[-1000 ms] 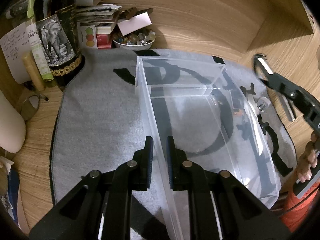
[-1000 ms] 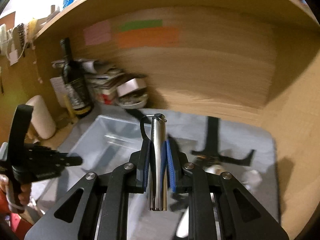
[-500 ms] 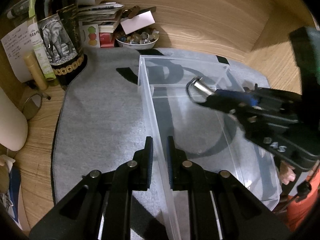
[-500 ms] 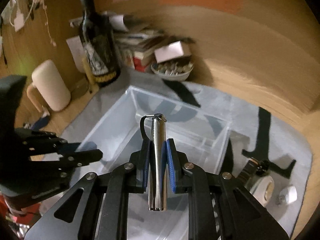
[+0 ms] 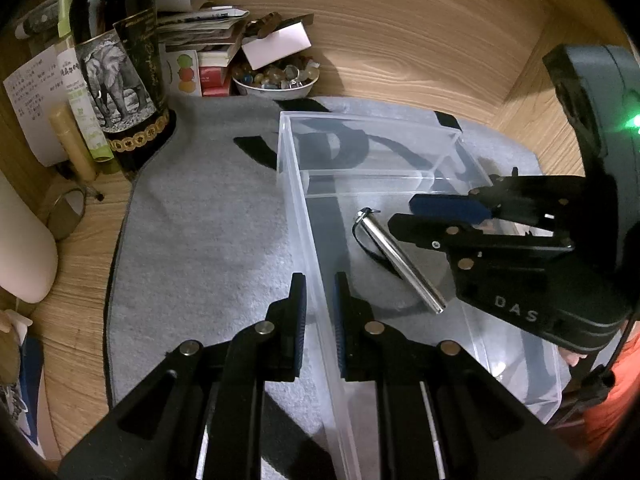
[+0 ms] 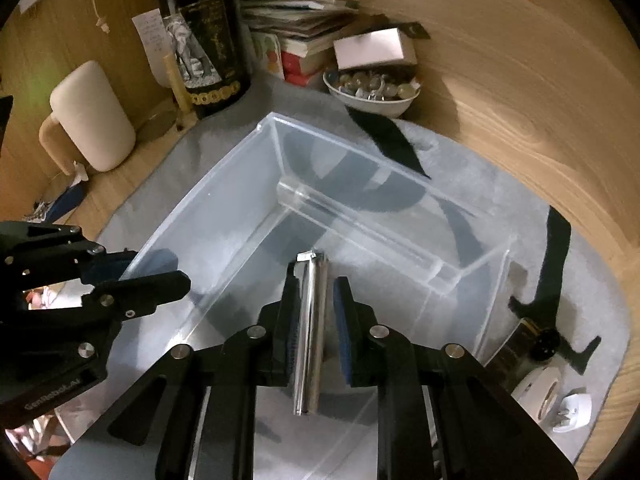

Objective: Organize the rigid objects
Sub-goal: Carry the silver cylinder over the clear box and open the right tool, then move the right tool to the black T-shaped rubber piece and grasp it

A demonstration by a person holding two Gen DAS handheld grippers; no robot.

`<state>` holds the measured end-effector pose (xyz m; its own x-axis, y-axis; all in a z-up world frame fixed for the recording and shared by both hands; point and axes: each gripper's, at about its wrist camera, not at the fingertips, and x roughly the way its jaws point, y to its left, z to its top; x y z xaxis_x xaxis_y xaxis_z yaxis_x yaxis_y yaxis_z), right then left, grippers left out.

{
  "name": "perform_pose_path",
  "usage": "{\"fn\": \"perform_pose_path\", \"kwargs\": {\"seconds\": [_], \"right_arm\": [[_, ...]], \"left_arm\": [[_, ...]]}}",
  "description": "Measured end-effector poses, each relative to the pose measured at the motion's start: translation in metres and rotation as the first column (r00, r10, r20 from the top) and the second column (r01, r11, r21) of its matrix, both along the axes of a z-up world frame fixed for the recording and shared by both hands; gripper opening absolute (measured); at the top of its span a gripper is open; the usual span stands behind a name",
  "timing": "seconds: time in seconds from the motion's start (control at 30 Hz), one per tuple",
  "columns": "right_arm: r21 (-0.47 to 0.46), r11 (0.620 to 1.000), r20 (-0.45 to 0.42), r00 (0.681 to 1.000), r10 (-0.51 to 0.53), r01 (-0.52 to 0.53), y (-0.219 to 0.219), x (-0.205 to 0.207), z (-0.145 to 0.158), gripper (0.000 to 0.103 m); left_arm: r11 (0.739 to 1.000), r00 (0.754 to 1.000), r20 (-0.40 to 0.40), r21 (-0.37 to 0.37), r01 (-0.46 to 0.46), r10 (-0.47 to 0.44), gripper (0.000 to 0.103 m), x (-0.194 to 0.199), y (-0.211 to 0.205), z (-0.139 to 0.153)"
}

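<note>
Grey mat: one clear bin, one steel cylinder inside.

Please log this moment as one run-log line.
left hand-held gripper: shut on bin wall | right hand-held gripper: open | metal cylinder: released, inside clear bin

A dark wine bottle with an elephant on its label stands at the back left of a grey mat on a wooden surface. Beside it are a stack of books and papers and a white bowl filled with small stones, with a white card resting above the bowl. A cream cylindrical mug lies on its side to the left of the mat.
</note>
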<state>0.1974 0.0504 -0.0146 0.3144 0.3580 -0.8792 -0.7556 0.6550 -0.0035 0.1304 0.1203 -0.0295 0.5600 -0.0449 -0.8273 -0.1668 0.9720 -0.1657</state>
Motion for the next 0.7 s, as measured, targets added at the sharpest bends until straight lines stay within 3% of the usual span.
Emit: {"fn": "perform_pose_path", "kwargs": {"seconds": [0.2,0.37,0.47,0.7], "right_arm": [[0.038,0.999,0.056,0.998,-0.036,0.034,-0.01,-0.001,0.014,0.038],[0.097,0.992,0.159,0.983,-0.09,0.075,-0.032,-0.009,0.038,0.054],[0.145,0.985,0.164,0.979,-0.121,0.097,-0.046,-0.01,0.048,0.065],[0.208,0.958,0.22,0.945,-0.241,0.196,-0.091,-0.014,0.066,0.069]], "left_arm": [[1.0,1.0,-0.005,-0.003,-0.01,0.01,0.012,0.001,0.001,0.0],[1.0,1.0,-0.009,0.011,-0.015,0.015,0.012,0.003,-0.001,0.0],[1.0,1.0,-0.008,0.012,-0.018,0.019,0.012,0.004,-0.001,-0.001],[1.0,1.0,-0.008,0.026,-0.014,0.014,0.012,0.006,-0.002,-0.001]]}}
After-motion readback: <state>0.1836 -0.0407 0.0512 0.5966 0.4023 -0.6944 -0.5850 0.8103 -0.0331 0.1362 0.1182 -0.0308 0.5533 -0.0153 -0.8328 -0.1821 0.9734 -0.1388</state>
